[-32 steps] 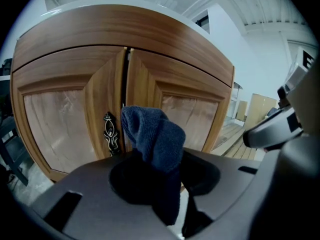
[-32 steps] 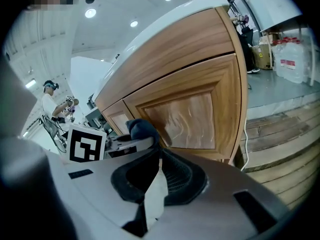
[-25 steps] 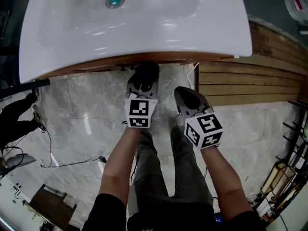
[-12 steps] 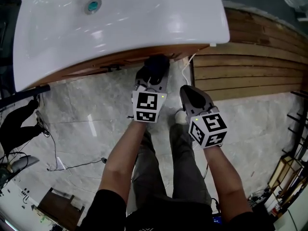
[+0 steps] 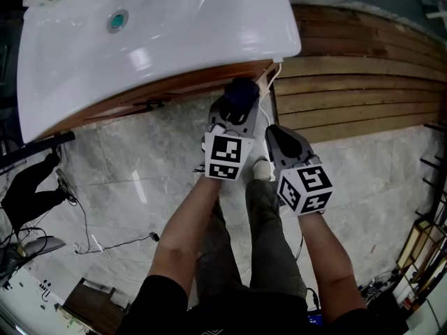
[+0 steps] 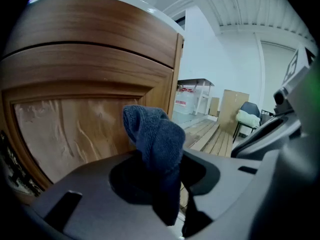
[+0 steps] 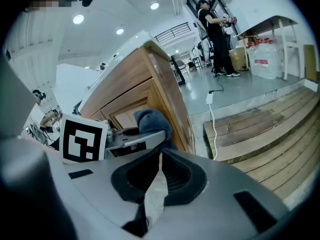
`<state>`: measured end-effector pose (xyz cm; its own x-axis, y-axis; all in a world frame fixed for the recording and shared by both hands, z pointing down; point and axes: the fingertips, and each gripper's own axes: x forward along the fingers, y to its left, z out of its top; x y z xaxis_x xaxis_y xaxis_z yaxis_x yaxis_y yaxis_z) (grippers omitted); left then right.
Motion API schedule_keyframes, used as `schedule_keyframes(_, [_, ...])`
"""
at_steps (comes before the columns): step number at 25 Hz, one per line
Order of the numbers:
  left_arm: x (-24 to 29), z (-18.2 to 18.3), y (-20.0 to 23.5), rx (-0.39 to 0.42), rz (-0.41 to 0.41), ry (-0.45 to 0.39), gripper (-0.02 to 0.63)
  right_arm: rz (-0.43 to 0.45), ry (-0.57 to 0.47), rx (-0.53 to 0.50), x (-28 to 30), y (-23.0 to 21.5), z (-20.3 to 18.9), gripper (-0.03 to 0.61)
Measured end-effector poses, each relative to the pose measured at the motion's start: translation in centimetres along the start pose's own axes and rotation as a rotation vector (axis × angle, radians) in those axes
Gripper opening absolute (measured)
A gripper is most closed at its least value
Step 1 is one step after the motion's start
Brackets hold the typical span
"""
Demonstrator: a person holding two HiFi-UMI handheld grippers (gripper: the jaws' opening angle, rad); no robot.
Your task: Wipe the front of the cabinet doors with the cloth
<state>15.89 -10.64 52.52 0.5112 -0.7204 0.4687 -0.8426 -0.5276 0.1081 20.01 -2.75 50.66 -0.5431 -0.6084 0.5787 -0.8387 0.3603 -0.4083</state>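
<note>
Pale wooden plank decking (image 5: 363,82) and a thin white cable (image 5: 274,75) lie past the right corner of the glossy white basin counter (image 5: 174,40). Under that corner, the left claw (image 5: 236,110) is clamped on a dark blue terry cloth (image 6: 155,134), which stands bunched upright before the brown wooden cabinet door (image 6: 75,129). The right claw (image 7: 159,166) hangs beside it, closed and empty.

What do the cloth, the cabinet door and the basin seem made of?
The cloth looks like dark blue terry or microfibre, by its fuzzy nap. The cabinet door: wood or veneer, visible grain, low sheen. The basin: white, glossy, probably ceramic, given its bright reflections.
</note>
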Motion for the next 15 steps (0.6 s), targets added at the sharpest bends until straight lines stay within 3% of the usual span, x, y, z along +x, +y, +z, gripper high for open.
schedule_keyframes(6, [-2.5, -1.3, 1.1, -0.021, 0.033, 0.008, 0.132, 0.006, -0.002, 0.0, 0.2, 0.3, 0.1, 0.043])
schedule_keyframes(15, [-6.5, -4.5, 4.9, -0.063, 0.106, 0.035, 0.132, 0.06, 0.026, -0.042, 2.8, 4.1, -0.3, 0.043])
